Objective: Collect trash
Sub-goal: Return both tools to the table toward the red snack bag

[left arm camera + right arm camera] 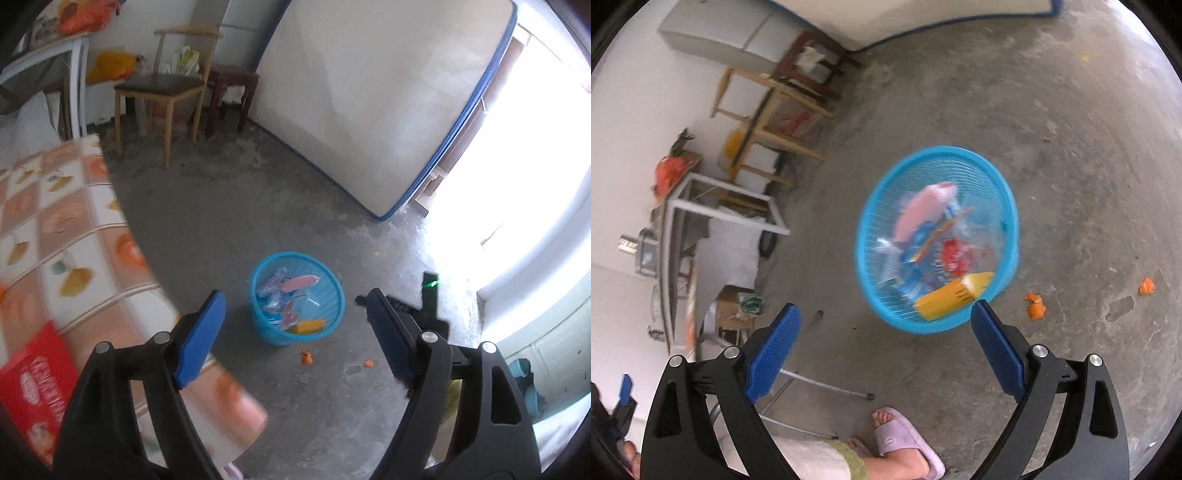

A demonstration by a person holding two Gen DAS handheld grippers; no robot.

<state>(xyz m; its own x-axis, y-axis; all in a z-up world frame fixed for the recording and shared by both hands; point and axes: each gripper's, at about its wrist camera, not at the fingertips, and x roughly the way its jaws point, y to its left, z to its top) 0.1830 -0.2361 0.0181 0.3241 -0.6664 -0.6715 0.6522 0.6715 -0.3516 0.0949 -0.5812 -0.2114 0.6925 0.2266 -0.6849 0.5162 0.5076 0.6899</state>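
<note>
A blue mesh basket (pixel 334 295) stands on the grey concrete floor and holds several wrappers, a pink one (pixel 925 210) and a yellow box (pixel 953 295) among them. It also shows in the right wrist view (pixel 879 206). My left gripper (pixel 295 332) is open and empty, high above the floor, with the basket between its fingers. My right gripper (pixel 886 343) is open and empty just above the basket's near rim. Orange scraps (pixel 1034 304) lie on the floor right of the basket. A red box (pixel 33 384) lies on the table (pixel 66 229) at the left.
A patterned tablecloth covers the table at left. A wooden chair (pixel 159 85) and dark stool (pixel 229 88) stand at the back. A mattress (pixel 369 92) leans on the wall. The person's foot in a pink slipper (pixel 905 439) is below the right gripper.
</note>
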